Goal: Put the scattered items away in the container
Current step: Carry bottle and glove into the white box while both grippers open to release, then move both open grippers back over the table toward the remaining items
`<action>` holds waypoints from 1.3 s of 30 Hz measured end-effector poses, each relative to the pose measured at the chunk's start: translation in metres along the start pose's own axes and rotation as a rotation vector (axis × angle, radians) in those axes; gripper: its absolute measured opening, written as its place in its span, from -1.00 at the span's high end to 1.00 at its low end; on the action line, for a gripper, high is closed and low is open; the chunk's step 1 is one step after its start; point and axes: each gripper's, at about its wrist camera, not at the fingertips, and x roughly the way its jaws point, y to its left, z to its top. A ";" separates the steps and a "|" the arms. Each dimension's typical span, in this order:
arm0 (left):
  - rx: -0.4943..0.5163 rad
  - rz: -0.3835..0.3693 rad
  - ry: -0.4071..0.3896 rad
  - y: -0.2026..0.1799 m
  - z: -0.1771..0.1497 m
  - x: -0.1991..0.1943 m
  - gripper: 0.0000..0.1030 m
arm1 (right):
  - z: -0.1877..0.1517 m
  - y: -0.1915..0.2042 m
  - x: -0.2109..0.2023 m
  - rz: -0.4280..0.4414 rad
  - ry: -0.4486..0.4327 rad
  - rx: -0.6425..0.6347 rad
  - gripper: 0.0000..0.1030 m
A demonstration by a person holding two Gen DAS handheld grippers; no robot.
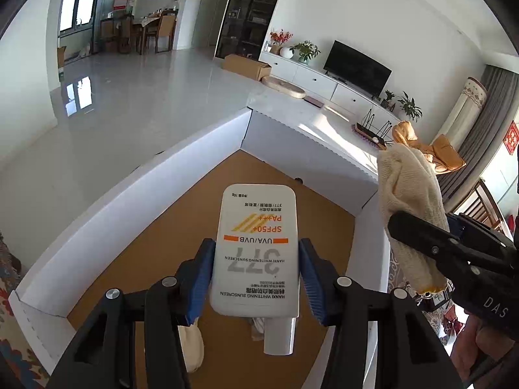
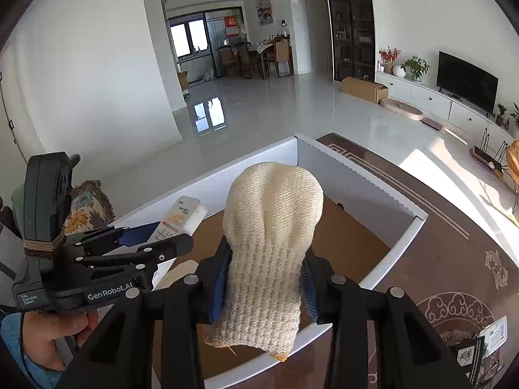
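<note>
Box floor [image 1: 181, 233], perhaps cloth [image 1: 194, 347] half-hidden

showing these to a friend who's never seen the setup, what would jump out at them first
Most likely the white sunscreen tube, clamped upside down between the blue fingers of the left gripper, right over the brown floor of the white-walled box. Next, the cream knitted glove squeezed in the right gripper, held above the same box. Behind both lies a bright living room with a black TV at the right wall.
</note>
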 end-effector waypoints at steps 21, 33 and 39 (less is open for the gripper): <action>-0.059 0.130 0.087 0.006 -0.016 0.057 -0.72 | -0.011 -0.060 0.090 -0.068 0.038 0.208 -0.47; 0.164 -0.088 -0.069 -0.134 -0.065 -0.044 -0.85 | -0.114 -0.101 -0.066 -0.208 -0.151 0.275 -0.47; 0.270 -0.235 -0.015 -0.206 -0.136 -0.059 -1.00 | -0.244 -0.123 -0.126 -0.340 -0.054 0.266 -0.47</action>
